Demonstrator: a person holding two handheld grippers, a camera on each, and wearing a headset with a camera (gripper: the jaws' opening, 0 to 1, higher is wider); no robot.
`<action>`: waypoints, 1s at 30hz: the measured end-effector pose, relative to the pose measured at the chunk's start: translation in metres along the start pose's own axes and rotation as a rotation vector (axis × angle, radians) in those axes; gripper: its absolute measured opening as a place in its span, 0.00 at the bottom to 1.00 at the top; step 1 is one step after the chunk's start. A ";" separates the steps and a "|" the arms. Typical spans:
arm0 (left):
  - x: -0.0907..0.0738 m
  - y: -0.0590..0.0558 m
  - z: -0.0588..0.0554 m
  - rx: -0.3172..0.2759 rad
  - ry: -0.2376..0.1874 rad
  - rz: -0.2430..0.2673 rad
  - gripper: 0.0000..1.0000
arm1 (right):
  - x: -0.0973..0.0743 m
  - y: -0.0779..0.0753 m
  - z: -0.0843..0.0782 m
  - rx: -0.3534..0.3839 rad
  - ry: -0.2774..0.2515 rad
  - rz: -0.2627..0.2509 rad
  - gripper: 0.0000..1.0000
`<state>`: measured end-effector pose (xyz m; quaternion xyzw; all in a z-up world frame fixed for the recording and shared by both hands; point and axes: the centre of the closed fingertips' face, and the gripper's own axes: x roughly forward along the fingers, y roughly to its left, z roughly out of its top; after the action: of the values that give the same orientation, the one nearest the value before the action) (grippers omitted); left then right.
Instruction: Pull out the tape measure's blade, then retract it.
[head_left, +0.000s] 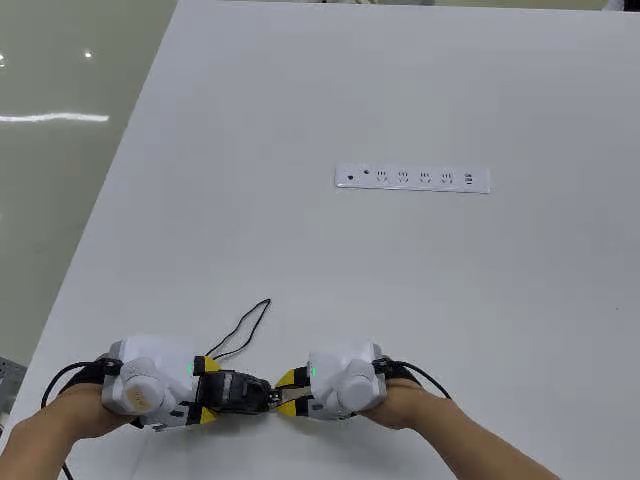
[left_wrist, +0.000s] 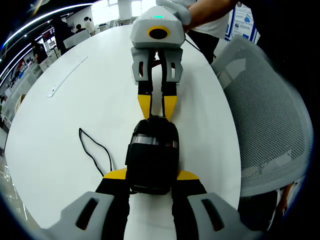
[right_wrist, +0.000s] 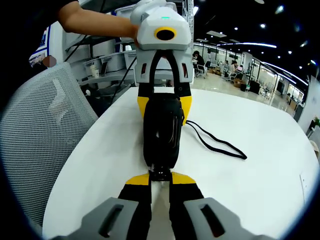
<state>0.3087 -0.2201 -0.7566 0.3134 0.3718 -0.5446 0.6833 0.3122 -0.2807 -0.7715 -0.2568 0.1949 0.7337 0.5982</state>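
Bottom of frame: left gripper (head_left: 210, 390) jaws clamp black tape measure (head_left: 240, 392); right gripper (head_left: 284, 393) jaws narrow, pinching blade tip (right_wrist: 159, 175).

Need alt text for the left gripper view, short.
The left hand-held gripper clamps a black tape measure on a white table, while the right hand-held gripper, facing it, pinches its front end. Its black strap lies alongside.

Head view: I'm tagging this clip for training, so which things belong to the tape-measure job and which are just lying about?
Part of the job:
tape measure, clamped in the left tongs
right tongs, pinched on its front end
black cord loop trailing from it

Lying about:
white power strip, farther up the table
mesh chair beside the table
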 end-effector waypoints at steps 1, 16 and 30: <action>0.000 0.000 0.000 0.000 0.000 0.000 0.28 | 0.000 0.000 0.000 0.001 0.001 0.000 0.10; 0.000 0.000 -0.001 -0.001 0.002 0.002 0.28 | -0.006 0.001 -0.001 -0.005 0.005 0.005 0.10; 0.000 0.000 -0.002 -0.001 0.004 0.001 0.28 | -0.012 0.002 -0.004 -0.001 0.014 0.008 0.10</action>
<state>0.3078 -0.2184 -0.7572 0.3145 0.3733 -0.5433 0.6831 0.3124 -0.2931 -0.7674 -0.2616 0.1996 0.7342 0.5938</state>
